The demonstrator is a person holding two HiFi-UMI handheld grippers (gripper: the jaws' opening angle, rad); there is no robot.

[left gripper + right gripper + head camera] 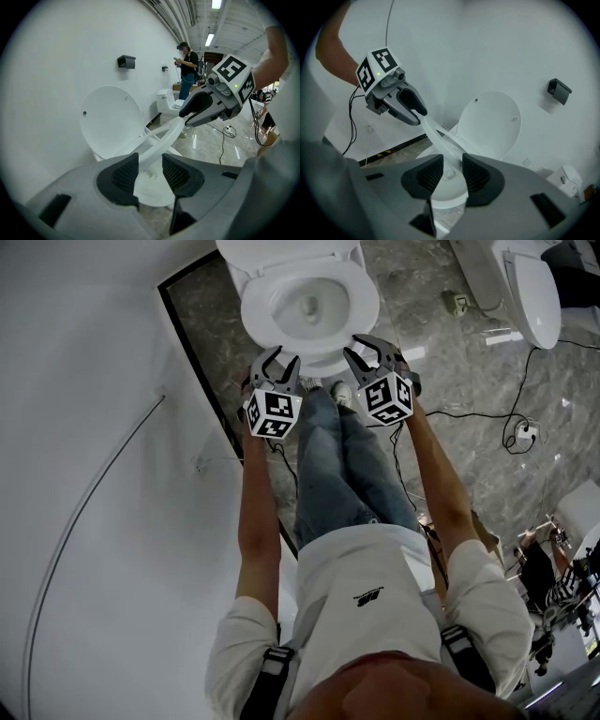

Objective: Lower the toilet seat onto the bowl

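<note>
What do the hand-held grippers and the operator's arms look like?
The left hand-held gripper and right hand-held gripper match: grey moulded shell, black ribbed pads, and a white cube with black square markers. A small green light sits beside the cube. A thin black cable runs off each. The person wears a white short-sleeved T-shirt, forearms bare, with black shoulder straps.

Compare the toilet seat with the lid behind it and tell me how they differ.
The toilet seat is an open ring; the lid is a solid disc. The seat slants partway down over the bowl; the lid stands upright. The left gripper and right gripper clamp the seat; nothing holds the lid. Both are white.
</note>
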